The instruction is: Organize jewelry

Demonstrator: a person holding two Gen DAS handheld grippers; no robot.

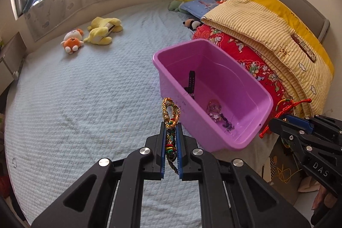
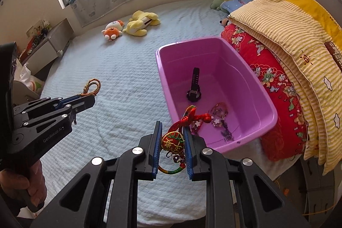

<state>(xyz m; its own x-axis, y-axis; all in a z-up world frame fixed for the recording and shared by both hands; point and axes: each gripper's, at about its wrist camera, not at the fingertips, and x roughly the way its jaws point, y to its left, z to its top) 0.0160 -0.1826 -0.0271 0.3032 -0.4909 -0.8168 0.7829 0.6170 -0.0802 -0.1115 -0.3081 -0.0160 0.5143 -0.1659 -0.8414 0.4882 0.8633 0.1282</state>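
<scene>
Left hand-held gripper [image 1: 171,127]: clamped on gold braided cord bracelet [image 1: 170,109], above white quilted bed [image 1: 85,99]. Right hand-held gripper [image 2: 172,131]: nearly closed on red embroidered charm [image 2: 172,141]. Pink plastic tub [image 2: 245,69]: black wristwatch [image 2: 194,87], seemingly beaded trinkets [image 2: 219,116].

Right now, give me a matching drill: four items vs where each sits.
Items:
1. watch
2. braided bracelet
3. red charm
4. orange plush

Places:
A. in the right gripper
B. on the bed, near the window side
C. inside the pink bin
D. in the left gripper

Pairs: 1-C, 2-D, 3-A, 4-B
</scene>
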